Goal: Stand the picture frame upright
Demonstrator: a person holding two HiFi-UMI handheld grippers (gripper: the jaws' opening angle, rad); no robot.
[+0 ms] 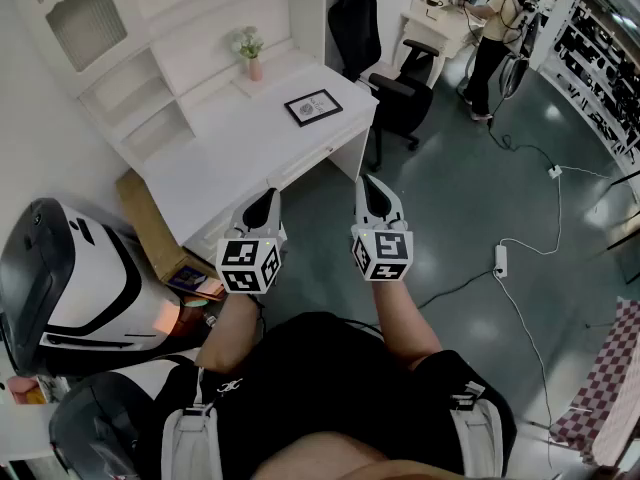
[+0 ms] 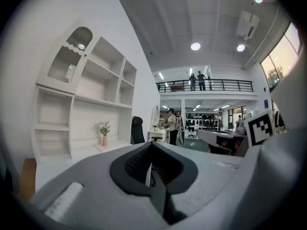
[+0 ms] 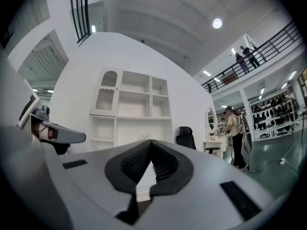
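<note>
Both grippers are empty, their jaws pressed together. The left gripper point(image 1: 262, 203) and right gripper point(image 1: 377, 190) are held side by side near the front edge of the white desk point(image 1: 225, 158). The frame point(image 1: 313, 107) lies flat toward the desk's far end, well apart from them. A black chair point(image 1: 385, 73) stands beside the desk on the grey floor point(image 1: 470, 198).

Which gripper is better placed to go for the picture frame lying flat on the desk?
Probably the right gripper, narrowly. The picture frame lies flat near the desk's corner on that side, ahead of both. The left gripper is about as far away. Both are shut and empty.
</note>
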